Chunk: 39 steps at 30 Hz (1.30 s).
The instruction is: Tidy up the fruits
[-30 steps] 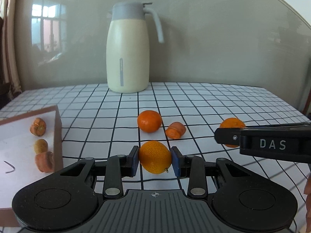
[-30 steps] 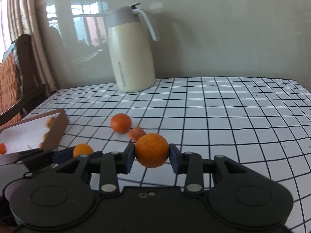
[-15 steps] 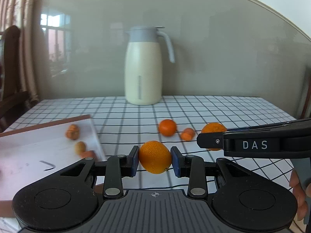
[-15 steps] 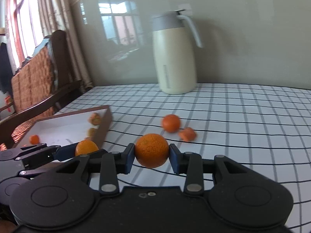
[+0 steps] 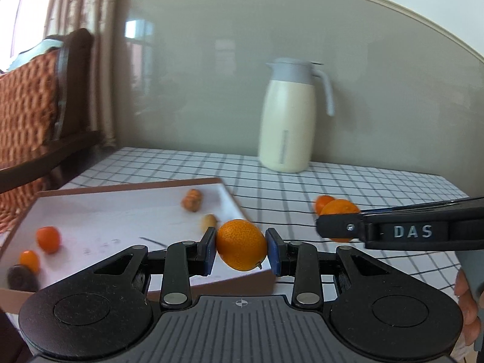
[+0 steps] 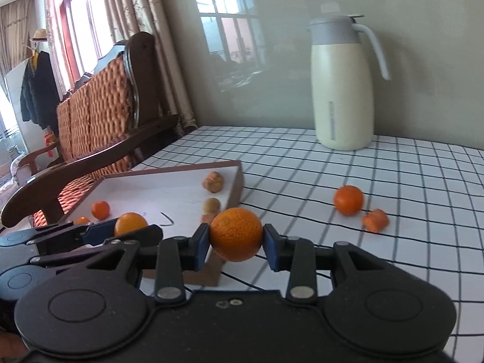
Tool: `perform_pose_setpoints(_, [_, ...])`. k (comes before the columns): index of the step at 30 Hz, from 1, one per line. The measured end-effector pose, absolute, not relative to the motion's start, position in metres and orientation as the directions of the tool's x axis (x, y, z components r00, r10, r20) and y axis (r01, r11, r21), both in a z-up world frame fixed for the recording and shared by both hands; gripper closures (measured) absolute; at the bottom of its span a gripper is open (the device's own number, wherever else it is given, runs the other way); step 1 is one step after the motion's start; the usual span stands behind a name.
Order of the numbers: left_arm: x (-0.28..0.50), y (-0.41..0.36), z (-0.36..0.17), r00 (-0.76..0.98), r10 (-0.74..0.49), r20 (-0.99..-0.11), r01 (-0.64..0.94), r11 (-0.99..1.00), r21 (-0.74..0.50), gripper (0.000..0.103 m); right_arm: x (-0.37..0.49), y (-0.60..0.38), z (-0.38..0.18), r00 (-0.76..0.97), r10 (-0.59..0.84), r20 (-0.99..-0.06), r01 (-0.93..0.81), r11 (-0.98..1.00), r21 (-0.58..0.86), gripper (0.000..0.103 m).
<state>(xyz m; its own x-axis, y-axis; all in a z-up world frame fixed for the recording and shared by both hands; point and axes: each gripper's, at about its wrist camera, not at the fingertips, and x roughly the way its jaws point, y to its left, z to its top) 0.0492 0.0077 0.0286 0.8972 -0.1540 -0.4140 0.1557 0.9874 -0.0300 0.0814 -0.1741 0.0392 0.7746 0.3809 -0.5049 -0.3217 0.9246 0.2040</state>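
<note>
My left gripper is shut on an orange and holds it above the near right corner of a white tray with a brown rim. My right gripper is shut on a second orange, just right of the tray. The left gripper also shows in the right wrist view, and the right gripper in the left wrist view. The tray holds several small fruits, among them a small orange and a brownish fruit.
A loose orange and a small orange-red fruit lie on the checked tablecloth. A cream jug stands at the back by the wall. A wooden chair with a woven seat stands left of the table.
Both grippers have swung left with their oranges, from above the loose fruits towards the tray. The tray now fills more of both views.
</note>
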Motion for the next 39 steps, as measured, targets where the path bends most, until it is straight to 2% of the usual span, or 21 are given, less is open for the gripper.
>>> perform_pose_setpoints(20, [0.058,0.09,0.023,0.911,0.015,-0.413,-0.052,0.996,-0.079,0.068,0.097,-0.109,0.037,0.733,0.482,-0.48,-0.432,0.875,0.219,0.074])
perform_pose_setpoints(39, [0.072,0.133,0.017,0.904,0.113,-0.412,-0.163,0.983,-0.087,0.068,0.112,-0.081,0.032,0.769,0.468,-0.436,-0.41,0.884,0.225,0.074])
